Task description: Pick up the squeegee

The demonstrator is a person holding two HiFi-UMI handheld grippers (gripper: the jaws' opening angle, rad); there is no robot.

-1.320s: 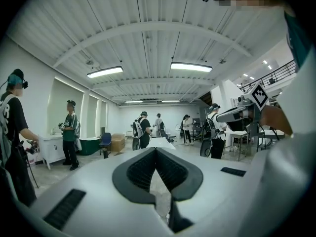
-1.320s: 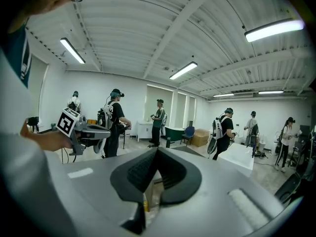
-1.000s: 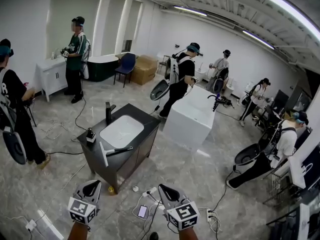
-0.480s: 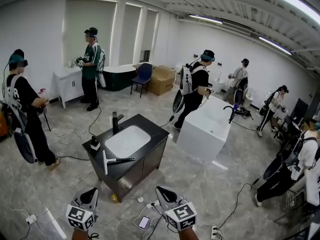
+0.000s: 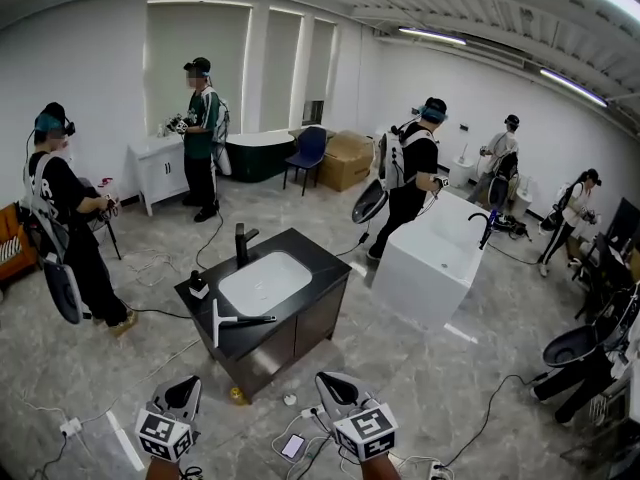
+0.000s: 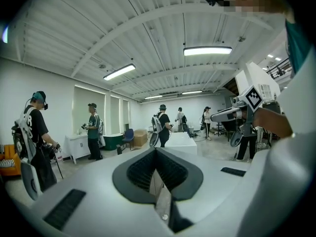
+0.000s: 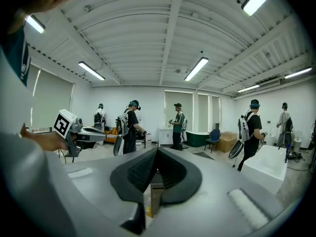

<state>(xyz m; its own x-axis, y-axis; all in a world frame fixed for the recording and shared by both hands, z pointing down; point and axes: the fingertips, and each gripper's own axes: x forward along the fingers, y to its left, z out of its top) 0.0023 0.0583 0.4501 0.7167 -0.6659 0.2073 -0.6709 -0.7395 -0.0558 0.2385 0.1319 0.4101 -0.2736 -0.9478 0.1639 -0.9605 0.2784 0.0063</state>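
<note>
The squeegee (image 5: 228, 320), a white blade with a black handle, lies on the front left part of the black vanity top (image 5: 322, 265), beside the white sink basin (image 5: 265, 282). My left gripper (image 5: 189, 384) and right gripper (image 5: 326, 379) hang low at the bottom of the head view, well short of the vanity and above the floor. Both point towards the vanity with jaws shut and nothing between them. In the left gripper view the left gripper (image 6: 157, 150) shows closed tips, and so does the right gripper (image 7: 157, 150) in the right gripper view. Neither gripper view shows the squeegee.
A black faucet (image 5: 241, 240) and a small dark bottle (image 5: 198, 284) stand on the vanity. A white bathtub (image 5: 432, 256) sits to its right. Cables, a power strip and a phone (image 5: 292, 446) lie on the floor before me. Several people with grippers stand around the room.
The head view has swung left, so the vanity with the squeegee now sits further right in the frame. Both grippers moved along level with it and stayed shut.
</note>
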